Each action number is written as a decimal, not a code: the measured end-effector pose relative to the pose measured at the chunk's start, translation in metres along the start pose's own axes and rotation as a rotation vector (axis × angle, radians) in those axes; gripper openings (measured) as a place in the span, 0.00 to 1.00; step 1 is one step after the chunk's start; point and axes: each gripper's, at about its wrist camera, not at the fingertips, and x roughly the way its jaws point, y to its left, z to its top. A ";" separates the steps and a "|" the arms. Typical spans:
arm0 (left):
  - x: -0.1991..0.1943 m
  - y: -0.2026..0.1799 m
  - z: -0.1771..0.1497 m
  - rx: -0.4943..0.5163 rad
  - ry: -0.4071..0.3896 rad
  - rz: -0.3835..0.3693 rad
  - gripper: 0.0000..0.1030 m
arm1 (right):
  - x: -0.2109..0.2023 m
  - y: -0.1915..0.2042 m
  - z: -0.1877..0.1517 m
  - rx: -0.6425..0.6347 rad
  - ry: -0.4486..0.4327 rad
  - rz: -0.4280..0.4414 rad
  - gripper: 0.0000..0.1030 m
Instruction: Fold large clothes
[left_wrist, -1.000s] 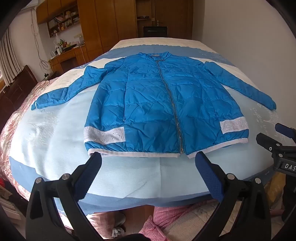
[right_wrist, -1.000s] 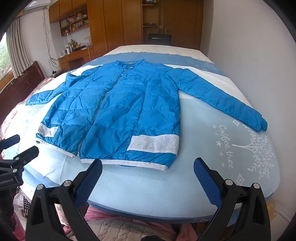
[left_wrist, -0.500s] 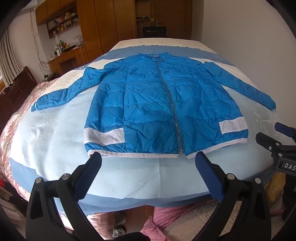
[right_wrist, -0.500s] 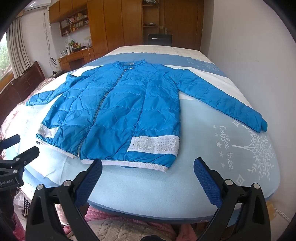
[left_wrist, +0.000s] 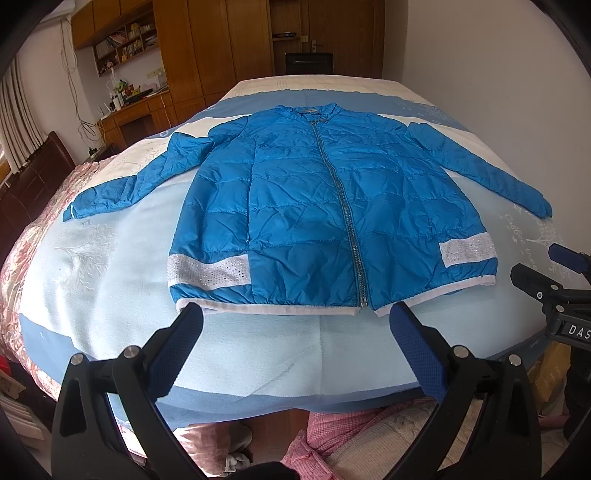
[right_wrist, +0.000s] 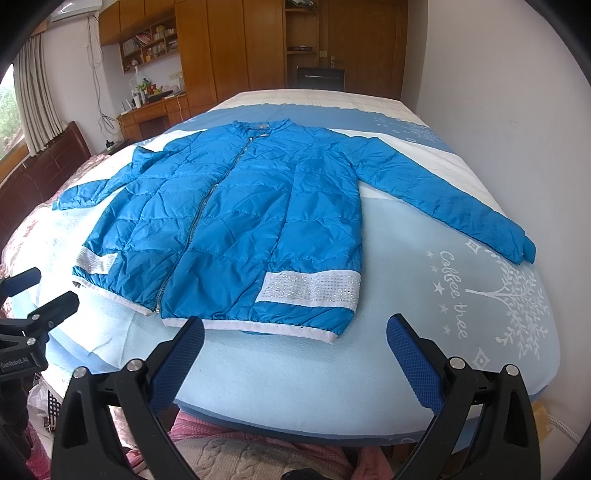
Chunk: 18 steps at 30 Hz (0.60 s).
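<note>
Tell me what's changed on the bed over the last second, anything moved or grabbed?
Almost nothing. The left claw and right claw have crept very slightly toward the blue jacket, both open and holding nothing. The jacket stays spread flat, zipped, sleeves out, on the bed.

My left wrist camera looks forward between the spread fingers of my left gripper (left_wrist: 295, 343) from just off the foot edge of the bed (left_wrist: 110, 306), facing up its length toward the wooden wardrobes (left_wrist: 229, 44), with the jacket (left_wrist: 325, 218) close ahead and roughly centred beyond my fingertips. My right wrist camera sits alongside at the same edge, looking the same way past my right gripper (right_wrist: 295, 350), so the jacket (right_wrist: 236, 236) lies ahead and to its left. Both views share the jacket, the bed (right_wrist: 406, 295) and the wardrobes (right_wrist: 236, 44), and each catches the other gripper at its inner edge.
</note>
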 end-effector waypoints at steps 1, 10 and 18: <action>0.000 0.000 0.000 -0.001 0.000 0.001 0.97 | 0.000 0.000 0.000 0.001 -0.001 0.000 0.96; -0.002 0.001 0.000 0.003 -0.002 -0.001 0.97 | -0.001 0.002 0.000 0.002 0.000 0.001 0.96; -0.002 0.007 -0.003 -0.003 0.000 0.002 0.97 | -0.001 0.001 0.000 0.001 0.000 0.001 0.96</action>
